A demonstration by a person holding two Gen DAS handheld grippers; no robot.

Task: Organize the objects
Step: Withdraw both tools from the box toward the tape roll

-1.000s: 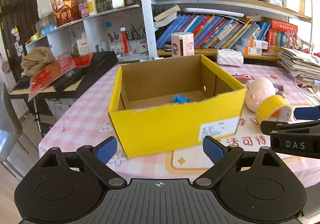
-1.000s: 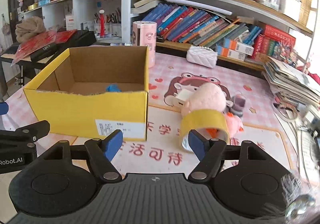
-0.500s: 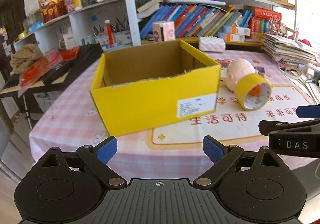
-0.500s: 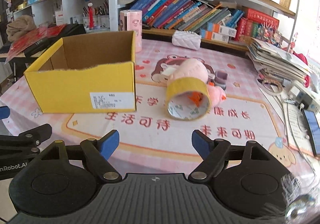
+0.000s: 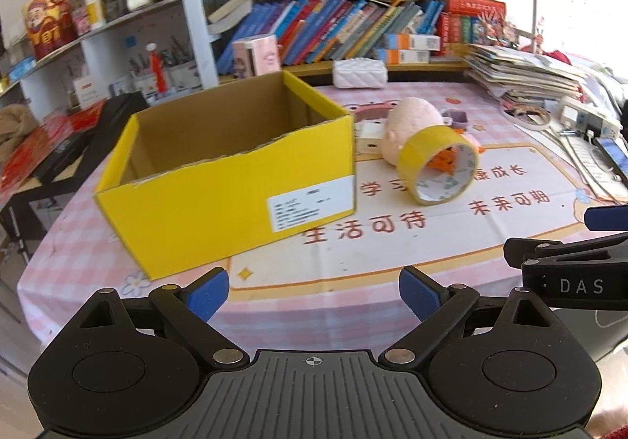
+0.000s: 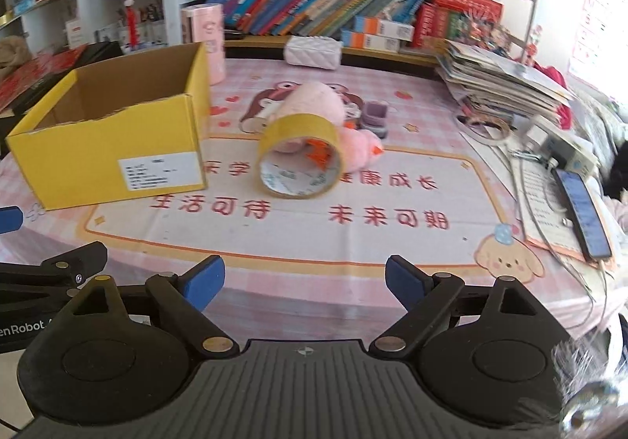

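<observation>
Left wrist view
Your left gripper: jaws wide, holding nothing.
Tape roll: on its side right of the yellow box, ahead and right of your jaws.

Right wrist view
Your right gripper: jaws opening, nothing between them.
Tape roll: almost straight ahead, open end facing you; this hand looks nearer.
Pink plush: partly hidden behind the roll.
Box interior: floor out of sight.

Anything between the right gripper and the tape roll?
Nothing: in the right wrist view only bare printed tablecloth lies between the right gripper, jaws opening and empty, and the tape roll.
</observation>
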